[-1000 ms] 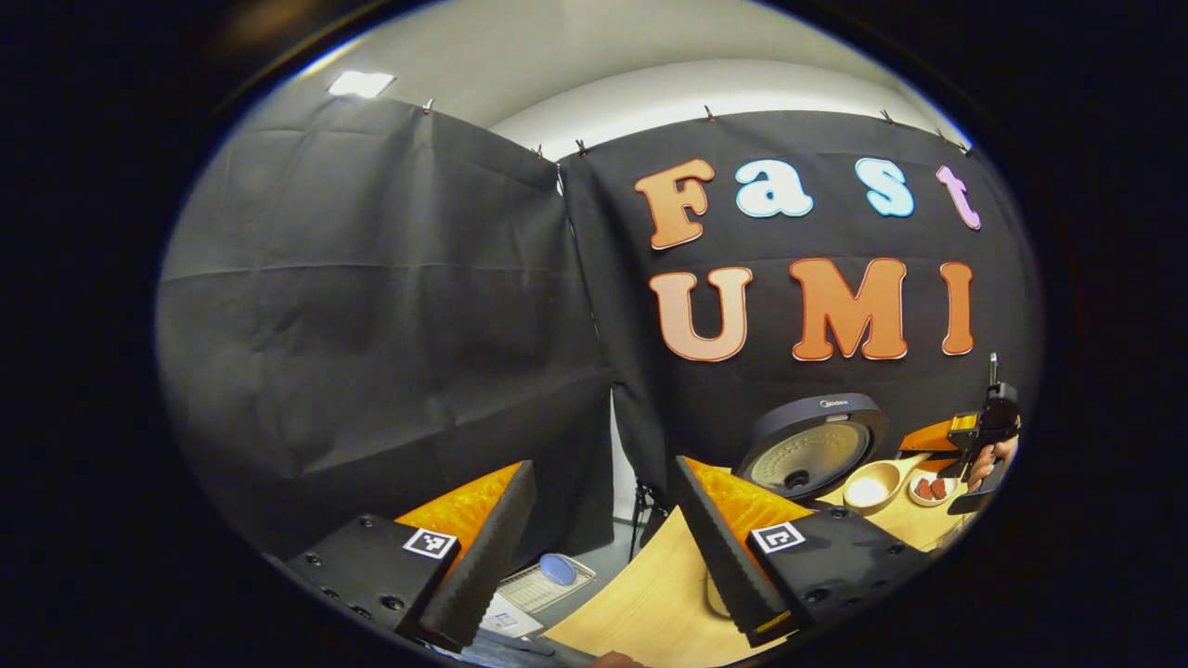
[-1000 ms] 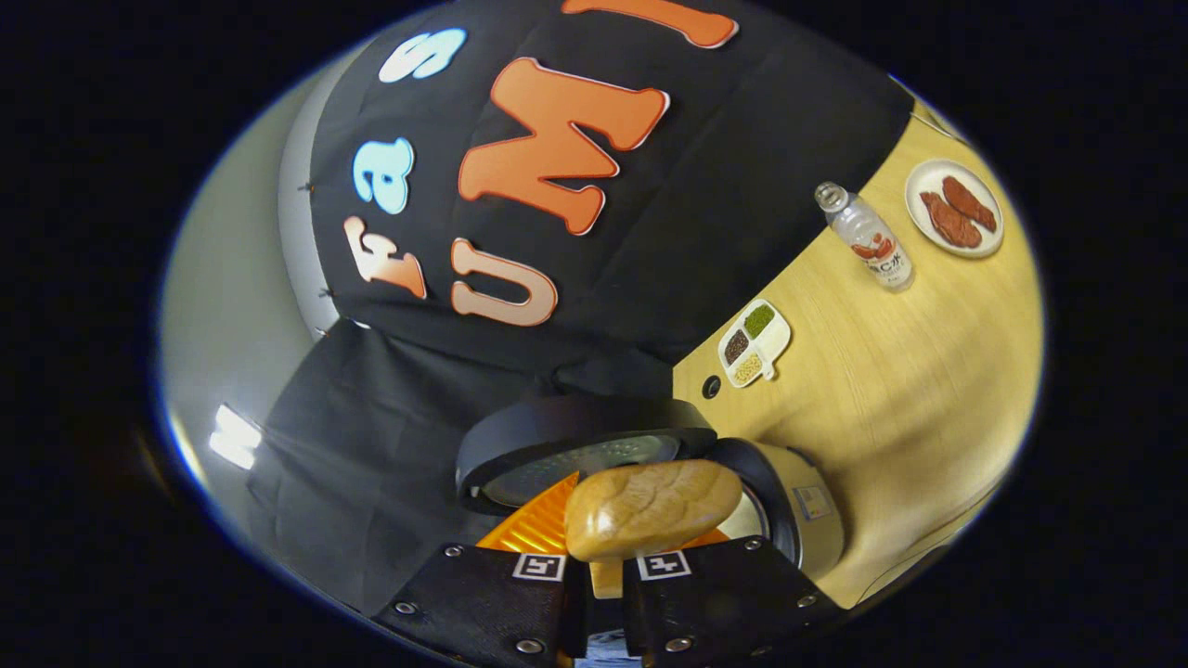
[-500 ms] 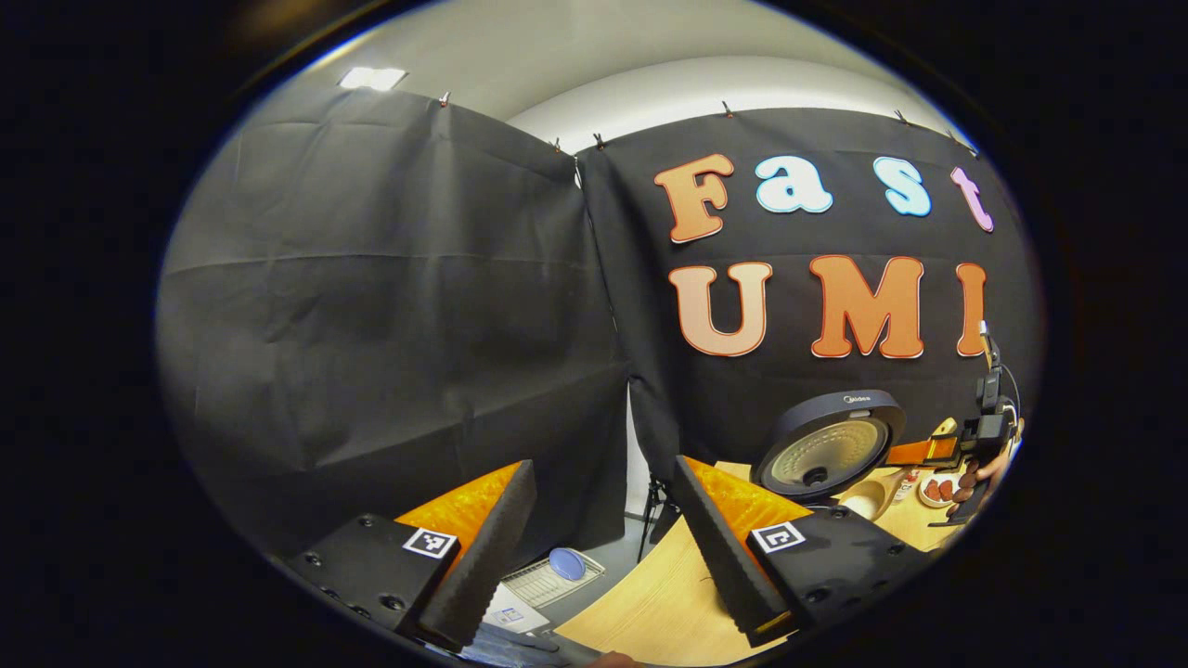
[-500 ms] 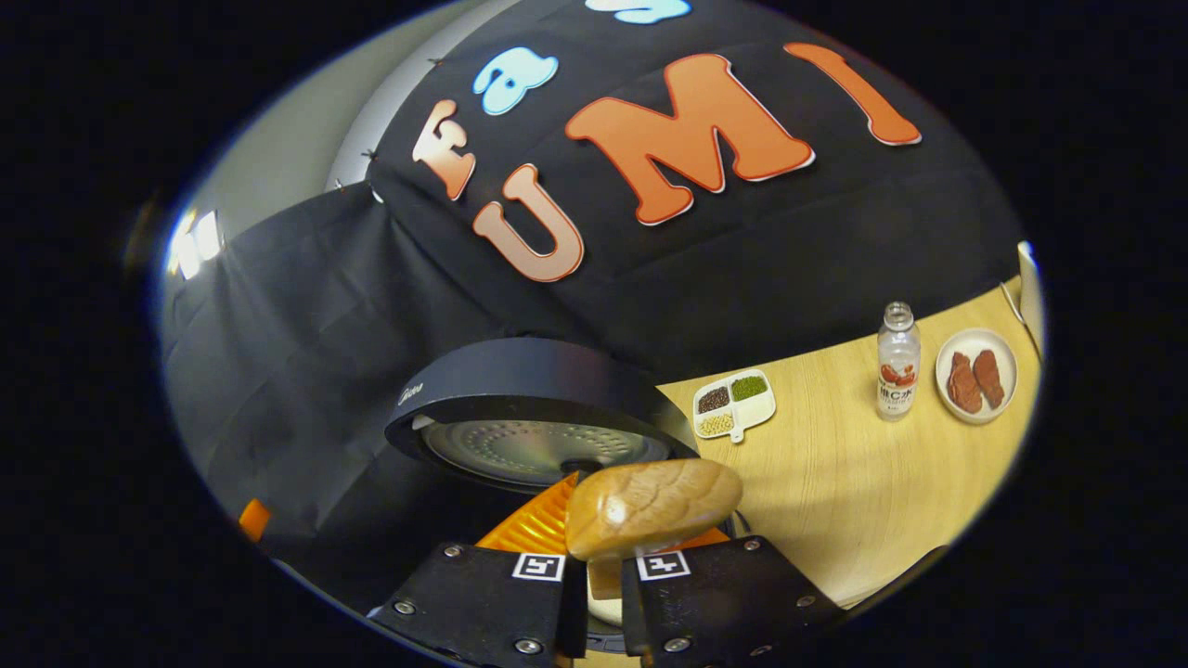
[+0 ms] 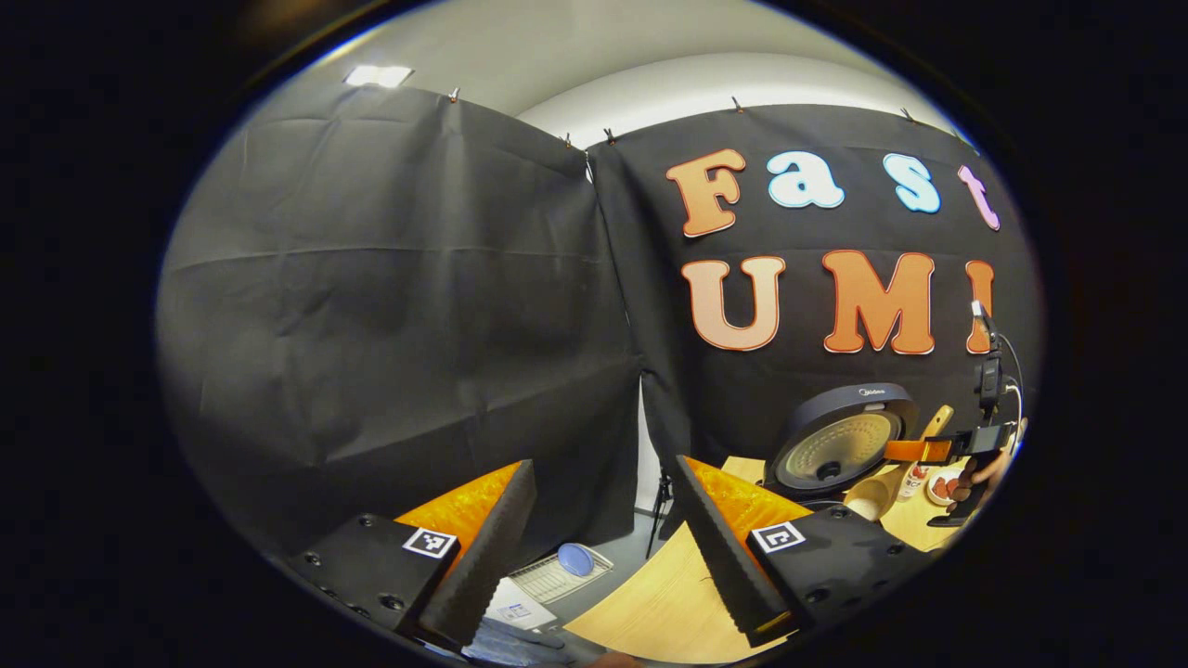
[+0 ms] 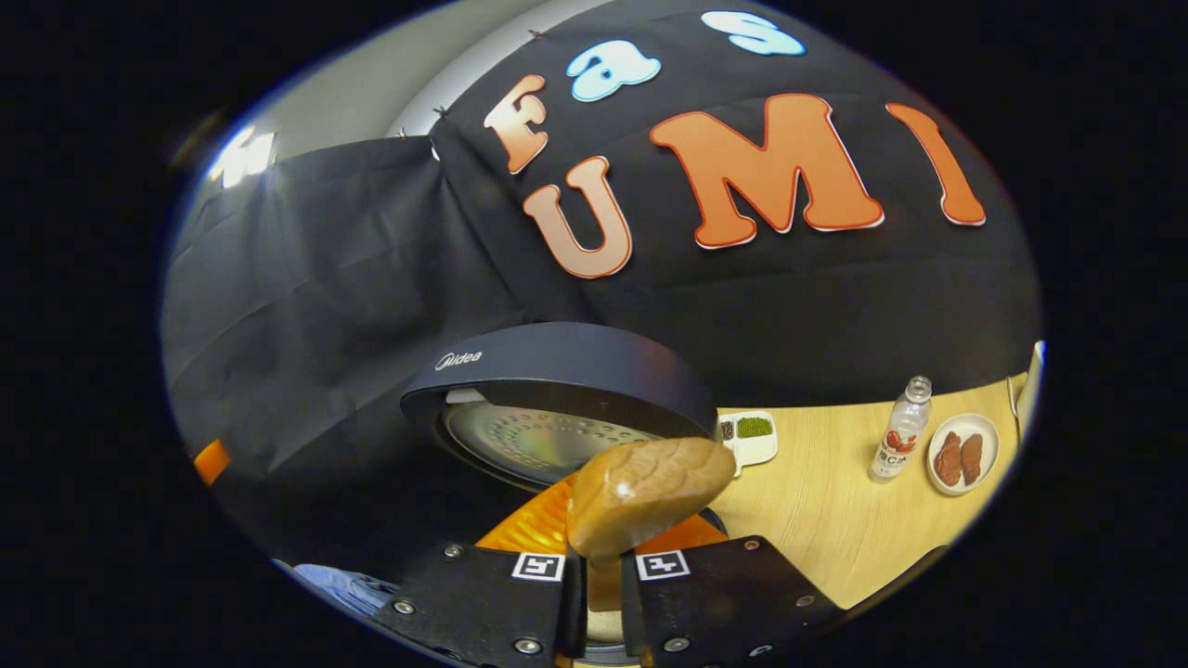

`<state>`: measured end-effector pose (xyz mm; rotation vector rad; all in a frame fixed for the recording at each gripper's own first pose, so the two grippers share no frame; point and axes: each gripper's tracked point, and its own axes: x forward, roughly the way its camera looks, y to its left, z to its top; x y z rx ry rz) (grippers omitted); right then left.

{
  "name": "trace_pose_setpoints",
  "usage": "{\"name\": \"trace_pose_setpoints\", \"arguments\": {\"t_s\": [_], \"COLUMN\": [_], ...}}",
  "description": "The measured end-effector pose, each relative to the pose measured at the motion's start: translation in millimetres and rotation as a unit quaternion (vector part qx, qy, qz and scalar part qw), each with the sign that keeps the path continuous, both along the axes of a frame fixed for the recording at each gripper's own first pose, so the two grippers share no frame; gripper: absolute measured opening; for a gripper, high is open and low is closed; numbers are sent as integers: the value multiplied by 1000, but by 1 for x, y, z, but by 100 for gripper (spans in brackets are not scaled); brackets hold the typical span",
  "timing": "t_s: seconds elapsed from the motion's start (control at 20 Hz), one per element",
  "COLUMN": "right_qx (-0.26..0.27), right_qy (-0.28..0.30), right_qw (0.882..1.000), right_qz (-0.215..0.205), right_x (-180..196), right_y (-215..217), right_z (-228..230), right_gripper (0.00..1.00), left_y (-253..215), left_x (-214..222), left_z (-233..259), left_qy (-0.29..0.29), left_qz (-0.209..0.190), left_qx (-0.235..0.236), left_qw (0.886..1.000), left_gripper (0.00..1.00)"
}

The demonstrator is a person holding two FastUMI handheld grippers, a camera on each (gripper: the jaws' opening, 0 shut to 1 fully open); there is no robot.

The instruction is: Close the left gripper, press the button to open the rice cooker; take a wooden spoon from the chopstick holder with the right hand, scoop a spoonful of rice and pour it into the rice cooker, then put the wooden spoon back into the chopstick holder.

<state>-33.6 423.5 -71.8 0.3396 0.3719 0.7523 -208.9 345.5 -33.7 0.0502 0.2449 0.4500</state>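
Observation:
In the right gripper view my right gripper [image 6: 599, 568] is shut on the handle of the wooden spoon [image 6: 650, 494]. The spoon's bowl stands just ahead of the fingers, in front of the dark rice cooker [image 6: 557, 390], whose lid stands raised. The left gripper view shows my left gripper [image 5: 603, 557] open with nothing between its fingers, at the table's left end. Far to its right stands the open rice cooker [image 5: 840, 441]. Beside it the right gripper [image 5: 974, 443] holds the wooden spoon [image 5: 936, 419] above a wooden bowl of rice [image 5: 868, 501].
On the wooden table [image 6: 835, 520], right of the cooker, are a white sectioned tray of grains [image 6: 750, 436], a small bottle [image 6: 896, 441] and a plate of reddish meat [image 6: 963, 456]. Below the left gripper, off the table's edge, a blue disc [image 5: 575, 559] lies on papers.
The right gripper has rolled back from a steep tilt to nearly level, still holding the spoon by the cooker. The left gripper has drifted slightly, so the cooker sits farther right in its view.

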Motion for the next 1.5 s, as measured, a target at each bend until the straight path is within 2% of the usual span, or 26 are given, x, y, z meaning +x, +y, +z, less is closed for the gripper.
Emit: {"name": "trace_pose_setpoints", "arguments": {"t_s": [0.2,0.3,0.35,0.5,0.7,0.75,0.8,0.95,1.05,1.1,1.25,1.45,1.5], "right_qx": [-22,-39,-51,-88,-113,-118,-121,-129,-123,-112,-52,18,30], "right_qy": [-39,-64,-81,-142,-196,-208,-219,-242,-236,-219,-149,-81,-68], "right_qw": [999,997,995,985,973,970,967,960,963,968,987,997,997], "right_qz": [18,24,25,33,48,53,54,57,49,39,26,2,-6], "right_x": [-5,-7,-8,-13,-25,-27,-29,-30,-30,-28,-22,-11,-8], "right_y": [11,17,18,24,35,37,37,36,31,25,1,-46,-60], "right_z": [3,4,5,5,9,9,10,11,13,13,19,32,33], "right_gripper": [14,14,14,14,14,14,14,14,14,14,14,14,14], "left_y": [5,6,7,7,10,11,12,11,11,10,3,-14,-18], "left_x": [-4,-4,-5,-6,-10,-12,-13,-13,-15,-14,-11,5,9], "left_z": [-5,-6,-7,-10,-16,-17,-18,-21,-24,-24,-24,-22,-21], "left_qy": [3,3,3,5,11,12,13,17,18,19,23,19,19], "left_qz": [5,7,8,9,12,14,15,17,17,17,10,-8,-13], "left_qx": [-5,-9,-10,-13,-17,-18,-19,-23,-23,-20,-13,-20,-20], "left_qw": [1000,1000,1000,1000,1000,1000,1000,999,999,999,1000,1000,1000], "left_gripper": [99,92,92,92,92,99,92,92,92,92,92,92,99]}}
